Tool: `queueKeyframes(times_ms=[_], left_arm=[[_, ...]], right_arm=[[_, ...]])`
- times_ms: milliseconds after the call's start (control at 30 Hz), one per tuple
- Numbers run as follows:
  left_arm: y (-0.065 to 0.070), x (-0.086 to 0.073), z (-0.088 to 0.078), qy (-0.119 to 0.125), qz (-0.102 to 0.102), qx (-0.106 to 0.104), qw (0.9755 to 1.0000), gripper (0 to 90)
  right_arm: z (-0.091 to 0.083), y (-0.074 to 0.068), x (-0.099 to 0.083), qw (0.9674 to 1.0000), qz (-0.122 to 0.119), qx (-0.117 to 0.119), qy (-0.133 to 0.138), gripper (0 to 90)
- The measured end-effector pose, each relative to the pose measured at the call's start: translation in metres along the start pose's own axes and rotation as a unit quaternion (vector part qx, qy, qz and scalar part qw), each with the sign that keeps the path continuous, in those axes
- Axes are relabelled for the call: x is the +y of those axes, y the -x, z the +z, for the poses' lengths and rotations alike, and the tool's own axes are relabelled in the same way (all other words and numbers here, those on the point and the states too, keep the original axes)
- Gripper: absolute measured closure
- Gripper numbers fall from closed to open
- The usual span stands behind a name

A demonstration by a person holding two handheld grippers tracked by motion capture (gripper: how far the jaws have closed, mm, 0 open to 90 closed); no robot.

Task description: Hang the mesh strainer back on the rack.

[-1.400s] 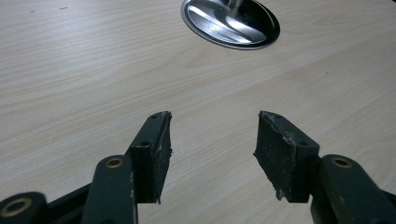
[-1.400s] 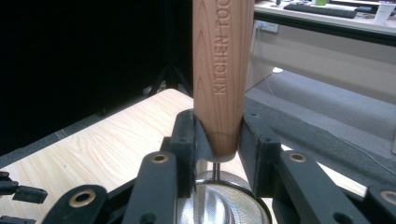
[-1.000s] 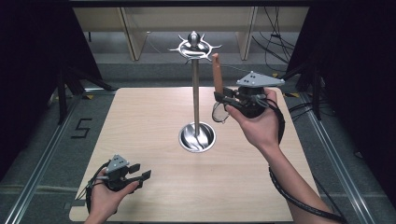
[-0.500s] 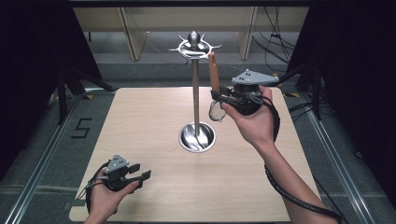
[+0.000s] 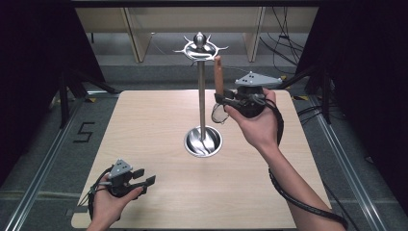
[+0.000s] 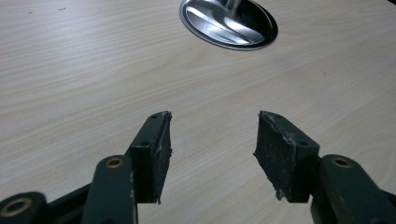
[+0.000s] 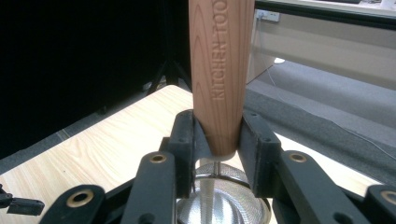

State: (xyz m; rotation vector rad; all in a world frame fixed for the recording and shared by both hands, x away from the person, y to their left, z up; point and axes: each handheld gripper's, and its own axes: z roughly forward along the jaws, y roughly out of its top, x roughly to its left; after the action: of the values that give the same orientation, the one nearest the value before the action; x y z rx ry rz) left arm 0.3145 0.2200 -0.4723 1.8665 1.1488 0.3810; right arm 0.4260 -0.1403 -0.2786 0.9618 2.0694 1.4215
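A small mesh strainer with a wooden handle (image 5: 218, 74) stands handle-up in my right gripper (image 5: 222, 100), raised above the table just right of the stand's pole (image 5: 202, 96). The jaws are shut on the handle's lower end (image 7: 220, 70), and the mesh bowl (image 7: 219, 205) hangs below the pads. The handle's tip reaches nearly as high as the stand's hooked crown (image 5: 200, 45). My left gripper (image 5: 146, 177) rests low at the table's front left, open, with nothing between its pads (image 6: 212, 144).
The stand's round metal base (image 5: 203, 141) sits mid-table, also seen ahead of the left gripper (image 6: 229, 25). The wooden tabletop (image 5: 159, 120) has bare room around the base. Dark curtains flank both sides, and shelving stands behind.
My right gripper with the strainer has edged slightly left, toward the stand's pole. The left gripper has stayed put.
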Motion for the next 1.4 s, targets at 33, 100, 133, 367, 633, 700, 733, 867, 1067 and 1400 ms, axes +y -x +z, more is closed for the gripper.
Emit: queueKeyframes(times_ms=[33,100,133,367,633,700,733,867,1067,1400], left_arm=[[0.0,0.0,0.0,-0.001,0.001,0.0,1.0,44.1],[0.0,0.0,0.0,0.0,0.001,0.0,1.0,44.1],[0.0,0.0,0.0,0.0,0.001,0.0,1.0,44.1],[0.0,0.0,0.0,0.002,0.001,-0.001,1.0,44.2],[0.0,0.0,0.0,0.003,-0.003,0.0,1.0,44.3],[0.0,0.0,0.0,0.001,-0.003,0.002,1.0,44.2],[0.0,0.0,0.0,0.001,-0.003,0.002,1.0,44.2],[0.0,0.0,-0.001,-0.002,-0.001,0.004,1.0,44.2],[0.0,-0.001,0.0,-0.003,-0.004,0.005,1.0,44.2],[0.0,-0.002,0.003,-0.003,-0.005,0.006,1.0,44.1]], right_arm=[[0.001,0.0,0.0,1.0,-0.004,-0.004,0.002,68.1],[0.001,0.0,-0.001,1.0,-0.006,-0.003,0.003,68.0],[0.001,0.0,-0.001,1.0,-0.006,-0.003,0.003,68.0],[-0.003,-0.002,0.001,1.0,0.0,0.001,0.007,59.8],[-0.012,0.005,-0.007,0.9999,-0.006,-0.011,0.003,43.8],[-0.017,0.008,-0.011,0.9998,-0.008,-0.02,-0.001,42.4],[-0.017,0.008,-0.011,0.9998,-0.008,-0.02,-0.001,42.4],[-0.029,0.022,-0.032,0.999,-0.019,-0.034,-0.021,40.6],[-0.047,0.044,-0.074,0.9969,-0.015,-0.05,-0.059,40.5],[-0.075,0.078,-0.142,0.9911,0.024,-0.069,-0.111,40.5]])
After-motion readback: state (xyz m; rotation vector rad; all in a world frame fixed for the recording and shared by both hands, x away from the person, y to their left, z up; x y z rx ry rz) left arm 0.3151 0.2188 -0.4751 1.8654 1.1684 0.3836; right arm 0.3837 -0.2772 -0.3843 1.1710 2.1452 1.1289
